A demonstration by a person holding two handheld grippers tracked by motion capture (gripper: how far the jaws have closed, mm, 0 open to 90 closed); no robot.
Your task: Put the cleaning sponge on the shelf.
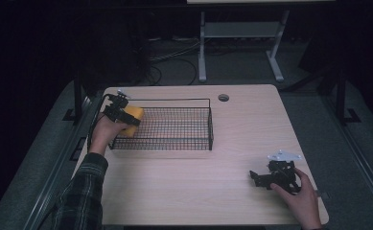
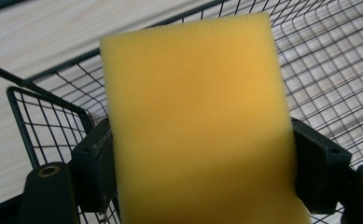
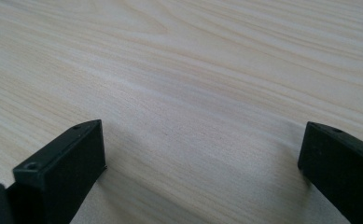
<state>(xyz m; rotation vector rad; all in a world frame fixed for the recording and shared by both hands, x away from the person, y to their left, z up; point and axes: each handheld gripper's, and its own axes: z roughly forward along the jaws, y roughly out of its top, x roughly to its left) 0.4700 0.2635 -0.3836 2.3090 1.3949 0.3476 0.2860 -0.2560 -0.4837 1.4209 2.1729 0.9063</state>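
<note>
One table (image 1: 193, 191), pale wood-grain, carries one black wire basket (image 1: 174, 128), one yellow sponge (image 1: 135, 118) and two hand-held grippers. The basket stands on the far left part of the tabletop, its long side running left to right; one thin wire handle rises above its far rim. One round cable hole (image 1: 223, 97) lies in the tabletop just beyond the basket's far right corner.

The left gripper (image 1: 122, 114) is held by the person's left hand (image 1: 105, 135) at the left end of the basket. Its two jaws are closed on the single sponge, one jaw pressing each side. In the left gripper view the sponge (image 2: 198, 121) stands upright between the jaws as one flat rectangular block, with the basket's wire mesh (image 2: 328, 79) behind and below it and a corner of the basket wall (image 2: 44, 121) at the left. In the high view the sponge sits over the left end of the basket, at about rim level; whether it touches the wire cannot be told. One plaid sleeve (image 1: 81, 196) covers the left forearm.

The right gripper (image 1: 263, 178) rests low on the near right part of the table, well apart from the basket, held by the right hand (image 1: 299, 199). One grey three-cornered plate (image 1: 284, 156) sits on top of it. In the right gripper view its two jaws stand wide apart with nothing but bare tabletop (image 3: 193, 93) between them.
</note>
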